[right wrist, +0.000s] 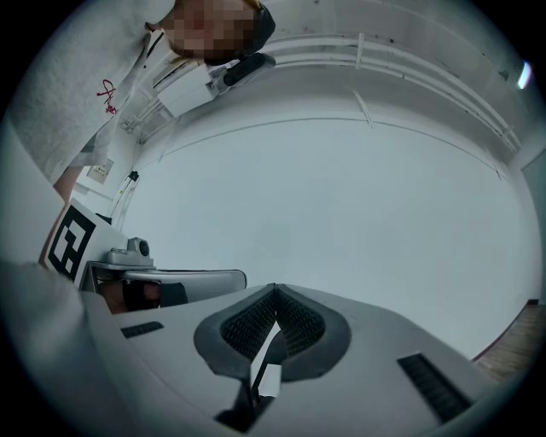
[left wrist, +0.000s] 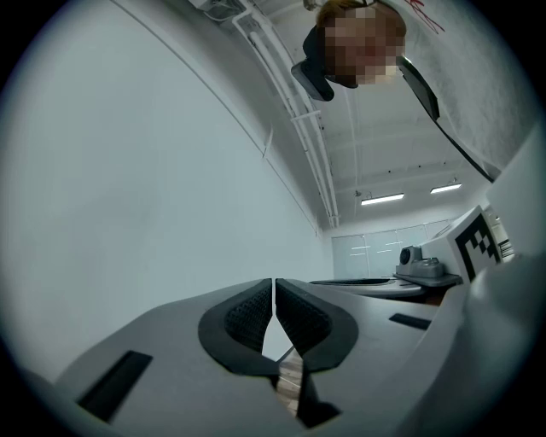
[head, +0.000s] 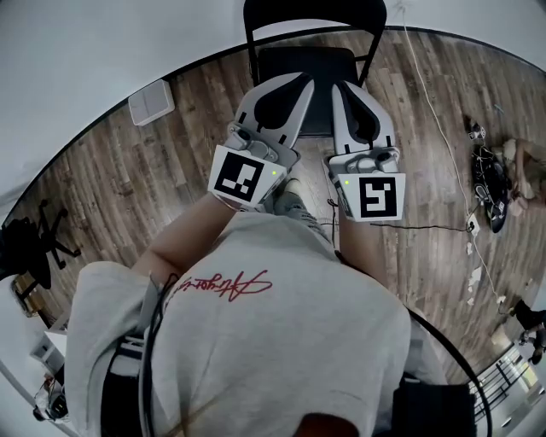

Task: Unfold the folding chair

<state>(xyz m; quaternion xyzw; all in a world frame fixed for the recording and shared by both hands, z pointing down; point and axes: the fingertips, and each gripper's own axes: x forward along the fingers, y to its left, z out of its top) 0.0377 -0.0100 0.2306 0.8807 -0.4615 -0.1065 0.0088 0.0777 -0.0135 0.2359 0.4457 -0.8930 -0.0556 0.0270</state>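
A black folding chair (head: 317, 60) stands on the wooden floor against the white wall, its seat level and its backrest (head: 316, 10) upright. Both grippers hover side by side over the seat's front and point toward the wall. My left gripper (head: 300, 79) is shut, pads together, with nothing between them; in its own view the tips (left wrist: 274, 282) meet against the bare wall. My right gripper (head: 343, 86) is shut and empty too, its tips (right wrist: 275, 288) closed in front of the wall. Neither touches the chair as far as I can see.
A white box (head: 151, 101) sits at the foot of the wall, left of the chair. A thin cable (head: 431, 107) runs across the floor to clutter (head: 493, 183) at the right. A black stand (head: 38, 241) is at the far left.
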